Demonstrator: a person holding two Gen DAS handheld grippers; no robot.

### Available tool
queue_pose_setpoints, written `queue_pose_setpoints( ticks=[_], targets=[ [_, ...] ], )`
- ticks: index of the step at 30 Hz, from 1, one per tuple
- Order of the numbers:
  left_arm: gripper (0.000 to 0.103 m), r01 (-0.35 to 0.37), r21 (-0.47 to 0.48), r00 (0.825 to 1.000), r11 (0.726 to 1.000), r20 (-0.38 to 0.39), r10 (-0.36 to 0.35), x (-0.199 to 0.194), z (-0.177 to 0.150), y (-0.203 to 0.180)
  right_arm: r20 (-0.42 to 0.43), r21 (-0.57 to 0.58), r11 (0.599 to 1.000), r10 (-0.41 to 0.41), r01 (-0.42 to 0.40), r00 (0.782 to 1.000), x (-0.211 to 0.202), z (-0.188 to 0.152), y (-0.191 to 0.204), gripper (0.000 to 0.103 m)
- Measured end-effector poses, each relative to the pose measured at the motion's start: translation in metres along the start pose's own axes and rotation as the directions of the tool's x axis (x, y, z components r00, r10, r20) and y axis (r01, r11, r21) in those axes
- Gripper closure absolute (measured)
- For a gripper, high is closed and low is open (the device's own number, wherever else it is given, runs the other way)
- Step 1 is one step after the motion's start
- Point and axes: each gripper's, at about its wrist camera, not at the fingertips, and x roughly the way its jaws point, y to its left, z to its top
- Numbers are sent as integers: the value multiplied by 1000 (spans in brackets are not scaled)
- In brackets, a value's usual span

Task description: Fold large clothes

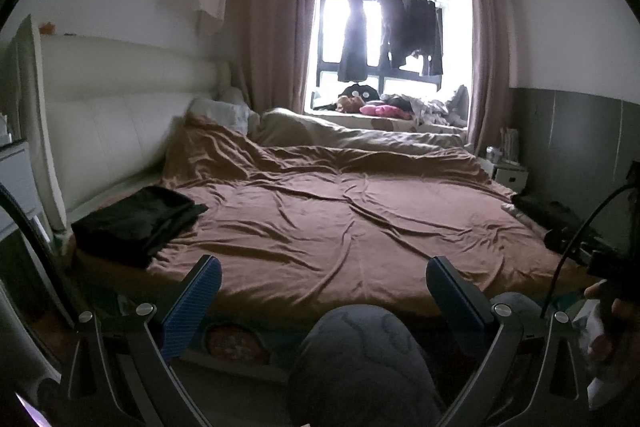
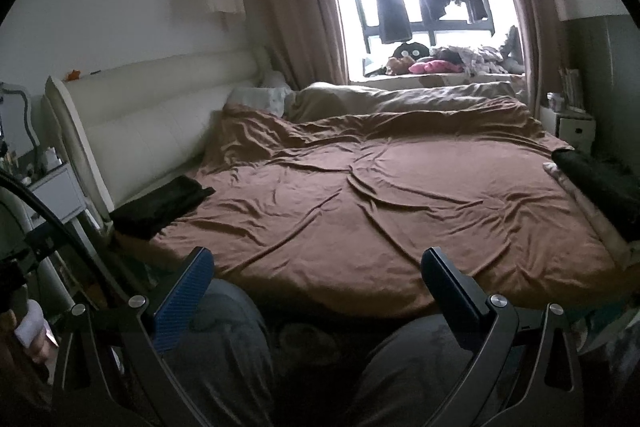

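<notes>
Both views face a bed covered by a wrinkled brown sheet [image 1: 340, 223], which fills the centre of each frame. Left gripper [image 1: 323, 281], at the bottom of the left wrist view: blue-padded fingers [image 1: 192, 301] spread wide apart, nothing between them, held off the near edge of the bed above a knee in grey fabric [image 1: 360, 355]. Right gripper [image 2: 317, 273], at the bottom of the right wrist view: jaws likewise wide apart and empty, with grey-clad legs below them. A folded black garment [image 1: 136, 219] lies on the brown sheet at the centre left of the frame, beside the padded white headboard [image 1: 120, 107]. A second dark heap of cloth [image 2: 600, 187] sits at the right edge of the bed; whether it is folded cannot be told. In the upper centre, dark clothes on a rail [image 1: 392, 27] hang against a bright window between beige curtains [image 1: 276, 27].
</notes>
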Motion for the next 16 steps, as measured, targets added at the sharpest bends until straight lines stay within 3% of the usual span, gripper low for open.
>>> queue_pose_setpoints(
  ticks=[16],
  targets=[
    [1, 2, -5, 1000, 1000, -6, -2, 9, 2, -1, -58, 21, 1000, -3, 5, 998, 25, 5, -10, 0]
  ],
)
